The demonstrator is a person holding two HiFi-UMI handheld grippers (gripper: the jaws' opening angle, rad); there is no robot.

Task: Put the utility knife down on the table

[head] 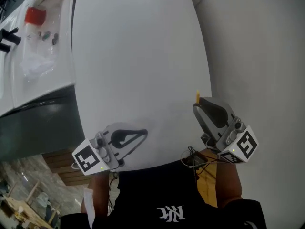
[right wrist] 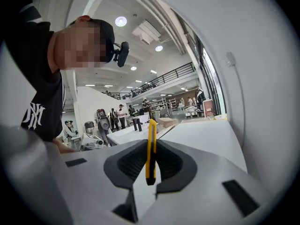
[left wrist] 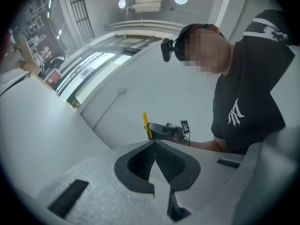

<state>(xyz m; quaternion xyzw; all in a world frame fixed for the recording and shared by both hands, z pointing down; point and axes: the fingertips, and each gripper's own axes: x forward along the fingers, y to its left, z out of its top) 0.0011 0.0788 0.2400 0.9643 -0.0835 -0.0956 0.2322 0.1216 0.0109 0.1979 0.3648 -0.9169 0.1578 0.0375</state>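
Utility knife [right wrist: 150, 150] clamped between right gripper [head: 204, 109] jaws near table [head: 138, 56] edge; left gripper [left wrist: 155, 149] jaws closed, empty

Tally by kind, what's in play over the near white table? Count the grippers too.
utility knife: 1, yellow
grippers: 2, left gripper shut with nothing in it, right gripper shut on the utility knife
total: 3
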